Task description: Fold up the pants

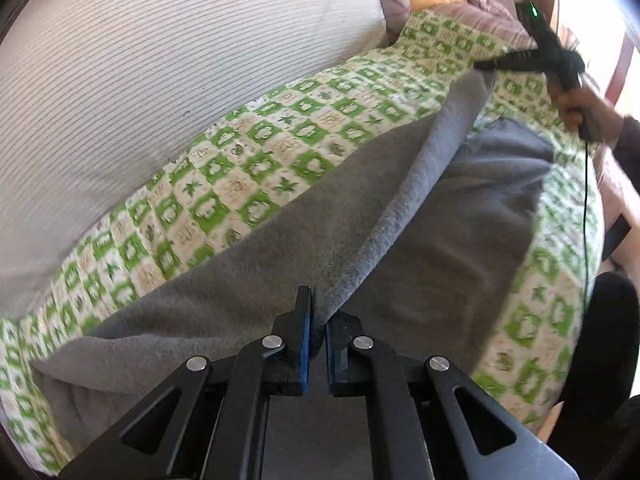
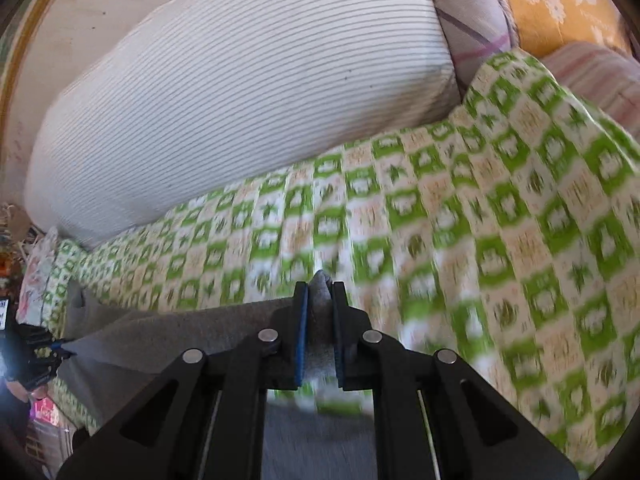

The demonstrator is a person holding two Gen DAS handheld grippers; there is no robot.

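Note:
Grey pants point(image 1: 460, 220) lie across a green-and-white checked bedspread point(image 1: 260, 152). My left gripper point(image 1: 320, 312) is shut on one end of a lifted edge of the pants. That edge runs taut up to my right gripper point(image 1: 480, 66), held by a hand point(image 1: 580, 108) at the upper right. In the right wrist view, my right gripper point(image 2: 320, 288) is shut on a bunch of grey fabric point(image 2: 318, 320) that pokes out past its pads. From there the pants point(image 2: 180, 328) stretch left to the left gripper point(image 2: 60, 350) at the frame's edge.
A large white striped pillow point(image 1: 180, 60) point(image 2: 240, 100) leans along the far side of the bed. Purple-striped point(image 2: 472, 12), orange point(image 2: 560, 0) and pink point(image 2: 600, 76) cushions sit at the head end. A wooden frame point(image 1: 620, 68) and a dark object point(image 1: 612, 320) flank the bed's right side.

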